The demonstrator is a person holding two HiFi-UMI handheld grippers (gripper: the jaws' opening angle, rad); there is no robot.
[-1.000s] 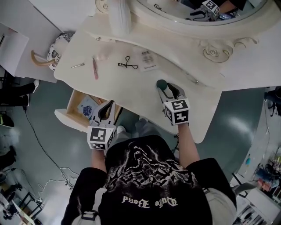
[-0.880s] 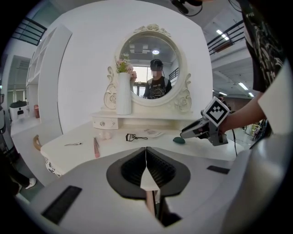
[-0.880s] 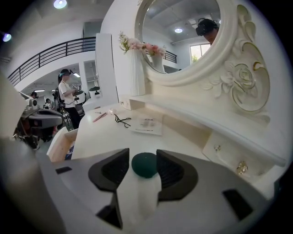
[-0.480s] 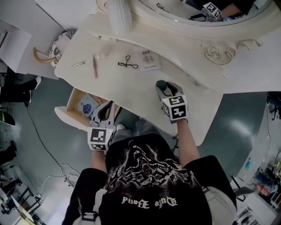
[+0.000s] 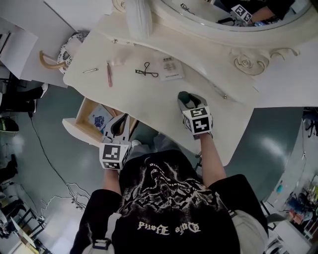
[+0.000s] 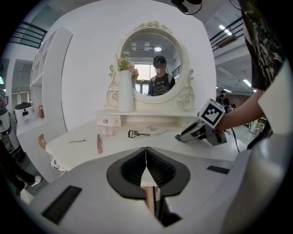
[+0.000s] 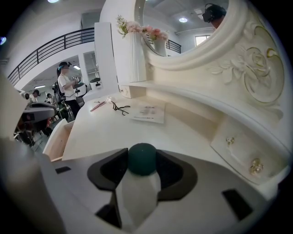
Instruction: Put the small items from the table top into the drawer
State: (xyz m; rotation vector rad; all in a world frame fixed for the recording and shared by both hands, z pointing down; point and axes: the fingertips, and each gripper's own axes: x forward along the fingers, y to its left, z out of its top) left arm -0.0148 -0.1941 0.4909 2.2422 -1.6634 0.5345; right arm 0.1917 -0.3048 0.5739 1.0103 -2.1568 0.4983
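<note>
My right gripper (image 5: 187, 98) rests low over the vanity top (image 5: 149, 99), and its jaws are opening. A dark green round-topped item (image 7: 142, 158) with a white body sits between the pads, still touching both. My left gripper (image 5: 119, 122) hovers shut and empty over the open drawer (image 5: 81, 130) at the table's front left. An eyelash curler (image 5: 146, 71), a pink stick (image 5: 109, 76), a metal clip (image 5: 90, 71) and a white card (image 5: 170, 68) lie farther back on the top. The left gripper view shows the curler (image 6: 136, 133) and the right gripper (image 6: 184, 136).
A blue-patterned packet (image 5: 99, 119) lies in the drawer. A round mirror (image 5: 223, 15) and a white vase (image 5: 138, 17) stand at the back. Small knobbed drawers (image 7: 238, 146) sit close on the right. A patterned stool (image 5: 67, 52) is at the table's left end.
Both grippers stay almost where they were; the right one, with the green-topped item, has barely shifted on the table top.
</note>
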